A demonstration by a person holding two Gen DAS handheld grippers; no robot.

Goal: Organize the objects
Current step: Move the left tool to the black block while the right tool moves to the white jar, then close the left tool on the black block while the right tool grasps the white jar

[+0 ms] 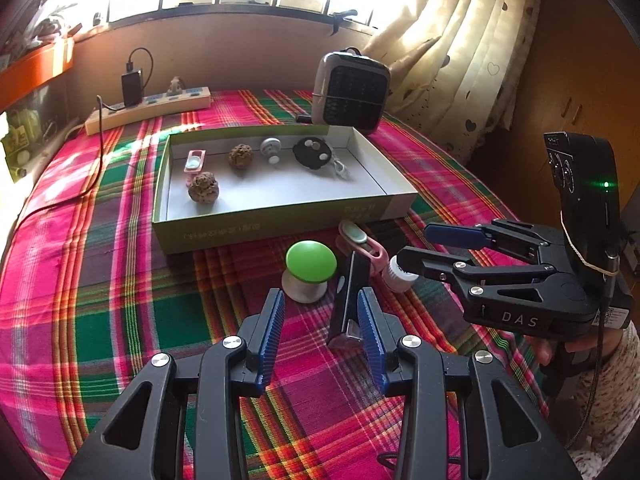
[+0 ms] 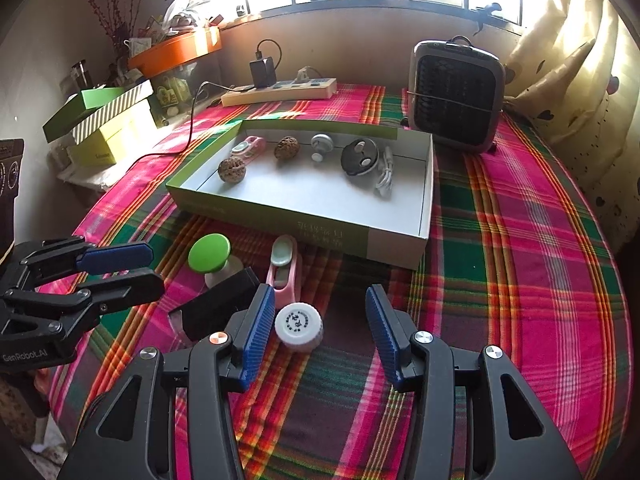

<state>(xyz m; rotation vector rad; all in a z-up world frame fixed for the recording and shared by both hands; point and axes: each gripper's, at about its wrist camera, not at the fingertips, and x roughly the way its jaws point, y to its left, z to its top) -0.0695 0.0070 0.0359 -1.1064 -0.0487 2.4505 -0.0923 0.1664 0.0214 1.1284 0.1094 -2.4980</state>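
Left gripper (image 1: 321,326): nearest the lens, jaws parted, nothing between the pads; the right blue pad sits just beside a dark upright block (image 1: 349,300).
Right gripper (image 2: 321,326): jaws spread wide, holding nothing; a white ribbed cap (image 2: 299,326) lies between the pads, close to the left one, contact not clear.
Near table edge cluster: green-topped mushroom knob (image 2: 211,256), pink clip (image 2: 285,270), dark block and white cap, all close together on the cloth in front of the tray's near wall.
Tray (image 2: 426,208): shallow green-sided box with a pale floor, centred on the table.
Tray contents: a second pink clip (image 2: 249,148) and two brown knobbly balls (image 2: 231,169) toward the left end; small grey knob (image 2: 321,145), round dark disc (image 2: 359,156) and a white cable (image 2: 385,176) along the far wall.
Surface: table under a pink, green and orange plaid cloth (image 2: 520,240), sun patch at the far left.
Far table edge: cream power strip (image 2: 280,90) with a black charger plugged in; grey fan heater (image 2: 456,96) at the far right corner.
Room: barred bright window, heart-print curtain (image 2: 568,68) at right, stacked boxes and an orange tray at left.
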